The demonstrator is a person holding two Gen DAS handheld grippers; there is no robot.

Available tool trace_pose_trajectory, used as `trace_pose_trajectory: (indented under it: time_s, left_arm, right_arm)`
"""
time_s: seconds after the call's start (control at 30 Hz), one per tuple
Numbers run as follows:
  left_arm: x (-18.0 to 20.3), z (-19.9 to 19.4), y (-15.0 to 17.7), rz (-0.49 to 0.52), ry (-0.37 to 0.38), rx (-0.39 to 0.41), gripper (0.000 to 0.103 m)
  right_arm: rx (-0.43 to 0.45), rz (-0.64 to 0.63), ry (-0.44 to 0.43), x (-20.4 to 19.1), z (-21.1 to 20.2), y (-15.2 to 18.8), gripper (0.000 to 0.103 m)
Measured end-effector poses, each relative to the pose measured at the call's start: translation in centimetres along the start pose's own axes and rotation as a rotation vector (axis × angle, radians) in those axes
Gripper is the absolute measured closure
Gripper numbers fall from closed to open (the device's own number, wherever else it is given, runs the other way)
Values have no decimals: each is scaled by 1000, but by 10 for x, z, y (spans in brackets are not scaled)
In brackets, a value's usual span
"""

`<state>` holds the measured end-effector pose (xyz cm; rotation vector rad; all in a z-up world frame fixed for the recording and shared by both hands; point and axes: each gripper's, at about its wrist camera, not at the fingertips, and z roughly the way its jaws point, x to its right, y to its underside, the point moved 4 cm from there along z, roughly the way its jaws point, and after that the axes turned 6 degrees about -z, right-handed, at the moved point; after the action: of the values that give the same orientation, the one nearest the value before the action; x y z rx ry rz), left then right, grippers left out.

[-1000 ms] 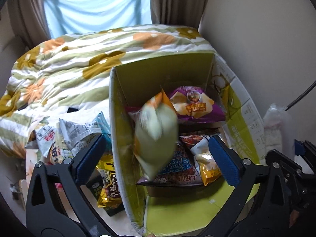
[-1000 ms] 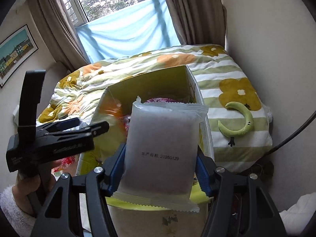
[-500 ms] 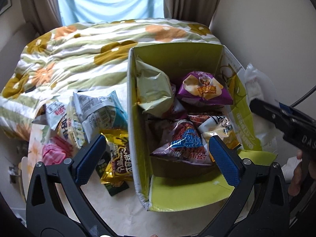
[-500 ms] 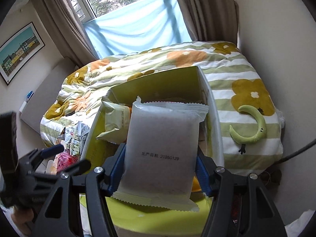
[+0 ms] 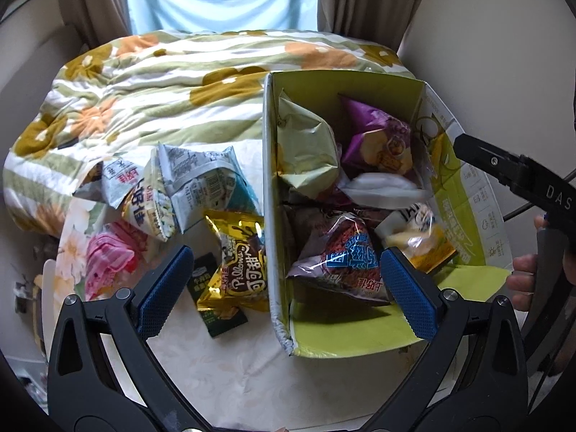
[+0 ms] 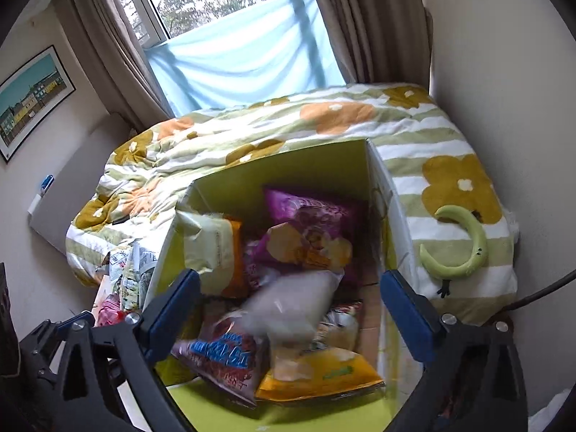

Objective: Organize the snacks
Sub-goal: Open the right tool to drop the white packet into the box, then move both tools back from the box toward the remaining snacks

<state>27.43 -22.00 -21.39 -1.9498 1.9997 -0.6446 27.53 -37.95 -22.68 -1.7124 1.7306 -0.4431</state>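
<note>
A green cardboard box stands open on the table and holds several snack bags. A white packet, blurred in motion, is among them inside the box; it also shows in the left wrist view. My right gripper is open and empty above the box. My left gripper is open and empty over the box's left wall. A gold Pillows bag, a pink packet and white-blue bags lie on the table left of the box.
A bed with a flowered quilt lies behind the table. A green banana-shaped toy rests on the quilt at the right. A wall rises close on the right. The right gripper's body reaches in over the box's right flap.
My right gripper has opened and let go of the white packet, which has dropped into the box. My left gripper, open throughout, has shifted left after its pale green bag landed in the box.
</note>
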Motion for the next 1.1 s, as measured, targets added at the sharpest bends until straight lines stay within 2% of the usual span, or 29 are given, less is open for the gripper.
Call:
trace_pose_trajectory:
  time_s: [0.2, 0.43, 0.6, 0.8, 1.1]
  left_arm:
    - [-5, -8, 9, -2, 1, 5, 0]
    - [-12, -26, 15, 20, -9, 34, 0]
    - [-25, -46, 18, 21, -19, 66, 0]
    - [-61, -72, 27, 3, -30, 105, 0]
    - [-147, -96, 35, -4, -32, 112, 0]
  right_arm:
    - [-16, -20, 24, 2, -5, 16, 3]
    - [-58, -23, 5, -4, -17, 27, 3]
    - [-33, -55, 6, -21, -34, 30, 3]
    - [-2, -60, -8, -47, -51, 30, 3]
    - [64, -27, 27, -108, -75, 37, 3]
